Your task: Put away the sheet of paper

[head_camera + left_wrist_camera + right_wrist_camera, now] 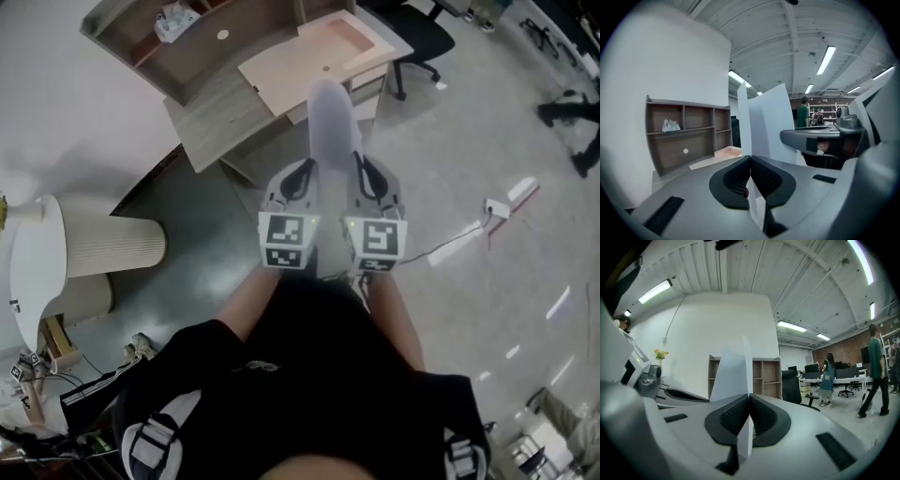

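standing, head camera looking down. left gripper [302, 175] and right gripper [366, 175] are side by side in front of the body, close together and pointing away from it.

paper [330, 117]: white sheet held in the air, rising from between the two grippers. it is blurred in head view. it touches no furniture that i can see.

left gripper view: jaws closed, with the pads pinching one edge of the paper. the sheet stands upright out of the pinch and bends off to the right. nothing else is in the jaws.

right gripper view: jaws closed the same way on the other edge. the sheet rises and leans left. so each gripper has a firm hold on one side, and the sheet is bowed between them.

surroundings, head view:
- desk [220, 117], grey wood, is ahead of the grippers.
- shelf unit [141, 42] stands on the desk's far side, with open compartments. a small white bundle [174, 21] sits in one of them.
- pink tray [323, 54] lies flat on the desk top toward its right end.
- black chair [420, 37] is just right of the desk.
- round white table [36, 272] is at far left, well apart from the desk.
- power strip [497, 208] lies on the shiny floor [469, 141] to the right, with a cable running off it.

right gripper view: two people [876, 373] are on the open floor at right, well away.
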Demonstrator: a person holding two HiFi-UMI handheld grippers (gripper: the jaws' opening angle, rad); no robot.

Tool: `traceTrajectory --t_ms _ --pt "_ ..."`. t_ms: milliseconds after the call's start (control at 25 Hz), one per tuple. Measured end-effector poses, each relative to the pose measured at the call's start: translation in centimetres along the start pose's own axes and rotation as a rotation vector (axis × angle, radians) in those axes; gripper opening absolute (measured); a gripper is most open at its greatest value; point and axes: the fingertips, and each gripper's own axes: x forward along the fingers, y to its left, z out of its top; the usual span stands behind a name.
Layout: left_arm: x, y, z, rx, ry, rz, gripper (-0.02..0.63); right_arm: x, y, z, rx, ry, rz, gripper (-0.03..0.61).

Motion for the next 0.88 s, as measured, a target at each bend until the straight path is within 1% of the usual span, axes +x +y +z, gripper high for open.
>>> traceTrajectory --t_ms 200,520,880 --pt "0.2 0.4 0.1 -0.006 -0.005 -0.001 0.046 0.3 0.0 0.2 0.004 -0.005 -0.009 0.017" --pt "1.6 0.9 0.1 -0.015 -0.001 -0.017 0.046 1.6 -0.5 -0.3 -0.010 0.021 -0.017 0.017" --pt "3.8 4.5 0.1 -0.039 0.006 -0.015 0.046 5.7 0.7 -0.2 -0.020 0.043 -0.006 0.017"
